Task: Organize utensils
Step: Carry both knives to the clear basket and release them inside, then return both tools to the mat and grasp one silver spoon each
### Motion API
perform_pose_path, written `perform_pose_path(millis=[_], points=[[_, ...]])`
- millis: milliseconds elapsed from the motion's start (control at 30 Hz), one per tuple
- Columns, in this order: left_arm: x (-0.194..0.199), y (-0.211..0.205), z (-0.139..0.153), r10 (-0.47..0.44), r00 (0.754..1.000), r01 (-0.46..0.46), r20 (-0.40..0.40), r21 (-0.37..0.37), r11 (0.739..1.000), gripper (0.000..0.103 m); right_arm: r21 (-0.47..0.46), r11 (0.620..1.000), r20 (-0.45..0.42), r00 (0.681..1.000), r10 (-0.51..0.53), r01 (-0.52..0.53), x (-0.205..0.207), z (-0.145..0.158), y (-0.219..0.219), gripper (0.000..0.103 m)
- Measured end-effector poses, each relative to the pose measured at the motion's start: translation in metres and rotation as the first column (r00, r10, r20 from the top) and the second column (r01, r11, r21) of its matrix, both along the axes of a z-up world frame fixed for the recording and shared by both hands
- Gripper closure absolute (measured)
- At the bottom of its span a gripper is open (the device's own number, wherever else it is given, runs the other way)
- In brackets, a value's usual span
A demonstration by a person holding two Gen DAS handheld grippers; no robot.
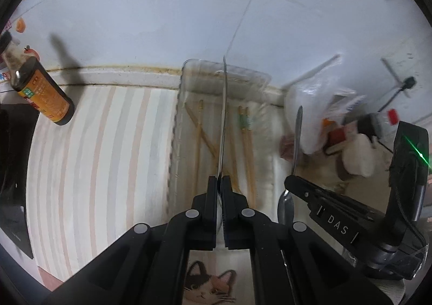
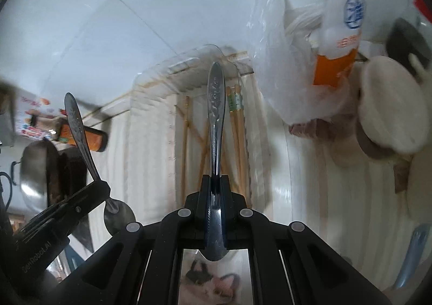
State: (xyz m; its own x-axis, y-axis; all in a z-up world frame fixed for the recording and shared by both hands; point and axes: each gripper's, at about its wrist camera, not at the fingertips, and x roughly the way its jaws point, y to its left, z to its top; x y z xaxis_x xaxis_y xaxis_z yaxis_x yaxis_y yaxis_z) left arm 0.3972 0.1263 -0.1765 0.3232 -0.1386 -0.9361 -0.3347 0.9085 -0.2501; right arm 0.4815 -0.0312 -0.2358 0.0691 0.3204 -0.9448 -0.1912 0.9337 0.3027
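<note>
My left gripper [image 1: 219,179] is shut on a metal spoon [image 1: 223,121], seen edge-on, its handle pointing forward over a clear plastic tray [image 1: 186,67]. Several wooden chopsticks [image 1: 247,137] lie in the tray. My right gripper [image 2: 215,178] is shut on a second metal spoon [image 2: 216,105], handle forward, above the same tray [image 2: 210,48] and its chopsticks [image 2: 237,116]. The right gripper and its spoon [image 1: 297,132] show at the right of the left wrist view. The left gripper's spoon [image 2: 78,126] shows at the left of the right wrist view.
A striped cloth [image 1: 94,148] covers the counter against a white tiled wall. A dark sauce bottle [image 1: 43,91] stands at the left. Plastic bags [image 2: 291,67], a white bottle [image 2: 343,26] and round lidded containers [image 2: 391,105] crowd the right. A metal bowl [image 2: 35,170] is at far left.
</note>
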Motion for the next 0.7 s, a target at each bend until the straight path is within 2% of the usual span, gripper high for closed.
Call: perform_pose_path(millis=[67,133,267,300,333,367,400,433,500,533,567,700], points=[[0.003,0.003,-0.005,0.007,0.999,-0.007,-0.032,0.003,1.0,0.1,-0.017,1.0,-0.015,1.0,0.009,-0.009,0.004,-0.008,0.001,0.096],[-0.005,0.006,-0.002,0.026,1.0,-0.026,-0.013,0.018,1.0,0.097,-0.007,1.0,-0.004,1.0,0.008,-0.008,0.002,-0.005,-0.005,0.091],[-0.032,0.007,0.009,0.065,0.998,-0.066,0.015,0.149,0.987,0.093,-0.027,0.999,0.07,0.997,-0.015,0.017,-0.023,0.015,-0.047,0.079],[-0.041,0.007,0.01,0.076,0.997,-0.078,0.019,0.189,0.979,0.081,-0.033,0.999,0.083,0.996,-0.023,0.026,-0.031,0.02,-0.059,0.073],[-0.049,0.007,0.011,0.086,0.996,-0.09,0.026,0.213,0.973,0.061,-0.046,0.998,0.096,0.995,-0.039,0.043,-0.041,0.022,-0.074,0.068],[-0.059,0.006,0.01,0.101,0.994,-0.107,0.036,0.237,0.966,0.048,-0.055,0.996,0.108,0.992,-0.06,0.066,-0.053,0.022,-0.093,0.066],[-0.073,0.004,0.009,0.114,0.992,-0.125,0.055,0.256,0.959,0.03,-0.065,0.994,0.119,0.99,-0.076,0.084,-0.065,0.021,-0.11,0.064],[-0.084,0.001,0.006,0.117,0.991,-0.132,0.07,0.27,0.954,0.023,-0.086,0.991,0.123,0.988,-0.09,0.101,-0.077,0.018,-0.126,0.061],[-0.103,-0.008,-0.004,0.119,0.99,-0.139,0.081,0.31,0.941,0.021,-0.135,0.983,0.105,0.988,-0.109,0.123,-0.104,0.002,-0.156,0.058],[-0.11,-0.012,-0.01,0.112,0.99,-0.133,0.082,0.321,0.938,0.007,-0.15,0.98,0.089,0.989,-0.118,0.13,-0.113,-0.006,-0.166,0.058],[-0.114,-0.017,-0.016,0.1,0.992,-0.12,0.079,0.324,0.938,0.0,-0.168,0.976,0.052,0.99,-0.132,0.139,-0.127,-0.021,-0.179,0.058],[-0.123,-0.049,-0.057,0.023,0.999,-0.013,-0.025,0.337,0.941,0.0,-0.218,0.964,-0.047,0.985,-0.168,0.154,-0.16,-0.07,-0.201,0.058]])
